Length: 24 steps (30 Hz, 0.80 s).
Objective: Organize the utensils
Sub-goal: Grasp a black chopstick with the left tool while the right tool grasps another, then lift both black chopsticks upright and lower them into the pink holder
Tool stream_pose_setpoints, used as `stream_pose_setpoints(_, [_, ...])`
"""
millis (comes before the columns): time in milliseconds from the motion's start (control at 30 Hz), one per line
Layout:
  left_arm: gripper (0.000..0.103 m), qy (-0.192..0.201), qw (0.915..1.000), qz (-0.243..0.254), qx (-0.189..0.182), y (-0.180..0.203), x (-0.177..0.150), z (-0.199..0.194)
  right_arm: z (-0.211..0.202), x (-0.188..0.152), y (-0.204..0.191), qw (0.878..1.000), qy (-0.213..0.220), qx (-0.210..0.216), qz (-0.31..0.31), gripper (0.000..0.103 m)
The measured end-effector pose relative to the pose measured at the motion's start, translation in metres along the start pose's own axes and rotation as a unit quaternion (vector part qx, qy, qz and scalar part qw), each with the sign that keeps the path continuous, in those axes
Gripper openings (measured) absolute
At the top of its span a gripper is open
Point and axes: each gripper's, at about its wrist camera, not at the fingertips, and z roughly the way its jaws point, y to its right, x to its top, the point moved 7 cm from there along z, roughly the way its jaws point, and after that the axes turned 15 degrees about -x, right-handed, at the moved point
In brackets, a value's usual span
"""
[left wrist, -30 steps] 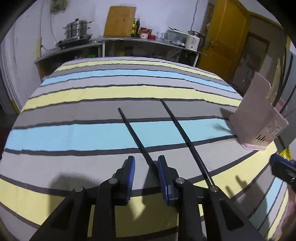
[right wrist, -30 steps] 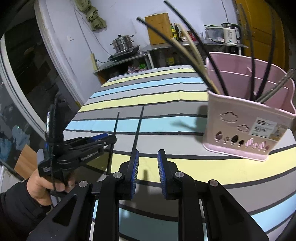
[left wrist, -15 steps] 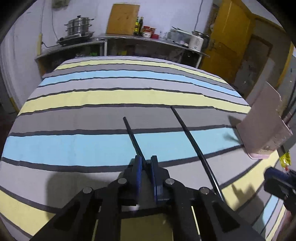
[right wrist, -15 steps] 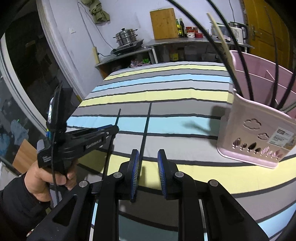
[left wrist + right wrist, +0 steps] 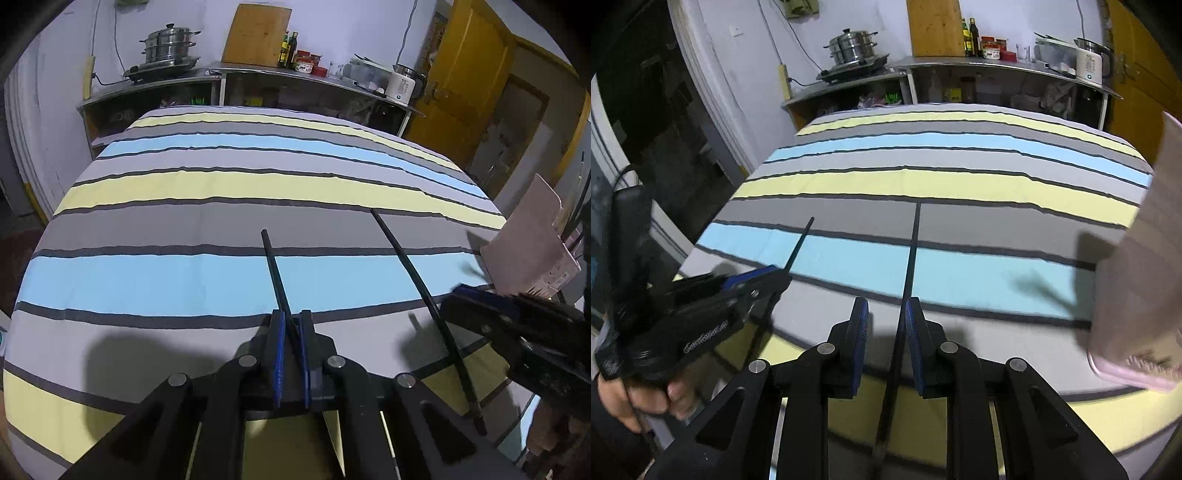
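Striped tablecloth in grey, blue and yellow bands covers the work table. Left gripper is clenched on the near end of one black chopstick, which runs away from the jaws across the blue band. Right gripper stands partly parted, straddling the second black chopstick; its pads do not press on it and this chopstick lies flat on the cloth. Pink utensil basket stands at the cloth's right edge, blurred. A kitchen counter with a steamer pot runs along the back wall.
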Motion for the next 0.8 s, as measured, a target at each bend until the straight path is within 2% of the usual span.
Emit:
stream_pose_setpoints(233, [0.008,0.006,1.0,-0.003,0.001,-0.001,0.002,0.003,0.028,0.009,-0.004,0.999,-0.021,-0.024,-0.008,0.021])
stream_pose_setpoints(400, [0.008,0.01,0.9999,-0.005,0.0,-0.001,0.005,0.004,0.034,0.014,-0.005,0.999,-0.017,-0.033,-0.011,0.021])
stream_pose_setpoints(467, [0.008,0.01,0.9999,-0.004,0.003,-0.001,0.005,0.005,0.037,0.017,-0.007,0.999,-0.016,-0.036,-0.018,0.02])
stream_pose_setpoints(533, [0.008,0.01,0.9999,-0.003,0.006,-0.001,0.006,0.006,0.04,0.021,-0.006,0.999,-0.017,-0.041,-0.021,0.01])
stream_pose_setpoints(600, [0.008,0.007,0.9999,-0.002,0.009,0.0,0.008,0.007,0.042,0.024,-0.004,0.999,-0.022,-0.041,-0.018,0.007])
stream_pose_setpoints(800, [0.007,-0.001,0.9998,-0.02,-0.004,-0.003,0.011,0.006,0.032,0.023,-0.003,0.999,-0.024,-0.023,-0.007,0.006])
